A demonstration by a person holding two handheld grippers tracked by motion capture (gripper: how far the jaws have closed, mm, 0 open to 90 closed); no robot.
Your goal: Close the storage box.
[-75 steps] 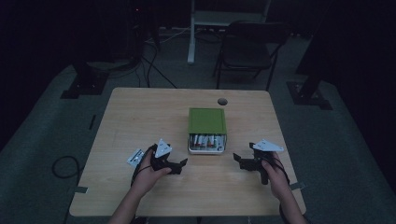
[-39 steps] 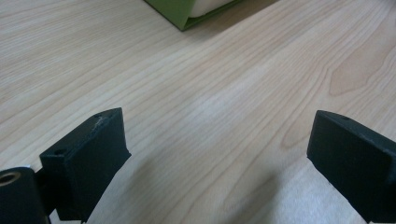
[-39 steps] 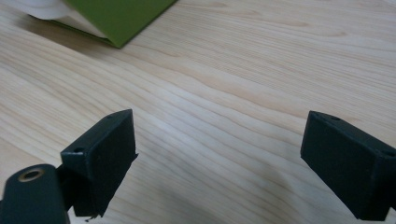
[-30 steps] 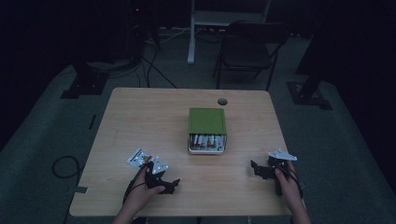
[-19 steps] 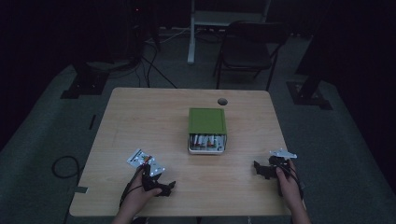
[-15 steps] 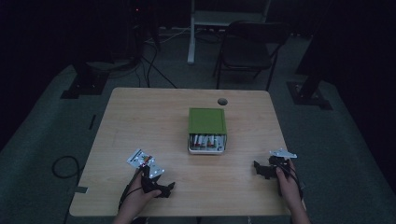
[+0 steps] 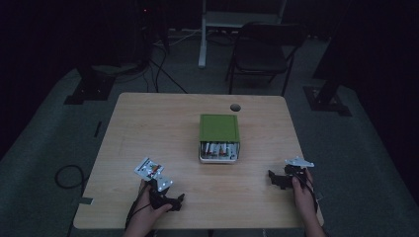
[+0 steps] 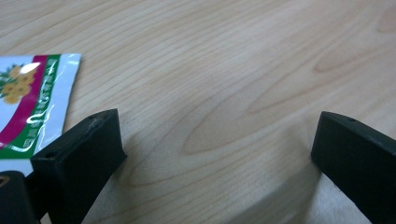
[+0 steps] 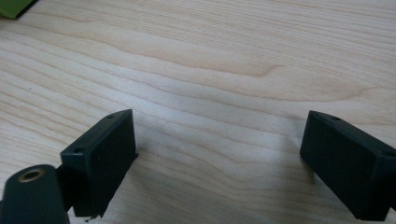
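Packet (image 8: pixel 29 100), a flat glossy sachet printed with a red and green border and yellow flowers, lies on the wooden table (image 7: pixel 163 128) just beside the left gripper (image 7: pixel 170 203) and is judged to be the item the work concerns. In the high view the packet (image 7: pixel 148 169) sits at about 11 o'clock from that gripper, near the front left part of the table, with its long axis running from 10 o'clock to 4 o'clock. In the left gripper view it lies at about 10 o'clock from the gap between the jaws, its near edge passing close beside the left-hand jaw; whether the two touch cannot be told. Left gripper (image 8: pixel 217 163): jaws spread wide, nothing between them but bare wood. Right gripper (image 9: pixel 224 161): jaws likewise spread wide and empty, resting low over bare table. In the high view the right gripper (image 7: pixel 276 180) stands near the front right edge, well apart from the packet, with the green box (image 7: pixel 219 128) of batteries between and beyond them at centre table. Assessment: the left hand is much the nearer and is the natural one to take the packet. The packet is outside the jaw gap, so the gripper would need to shift toward its own 10 o'clock and close across the short side. A thin flat sachet on wood may slide instead of lifting.
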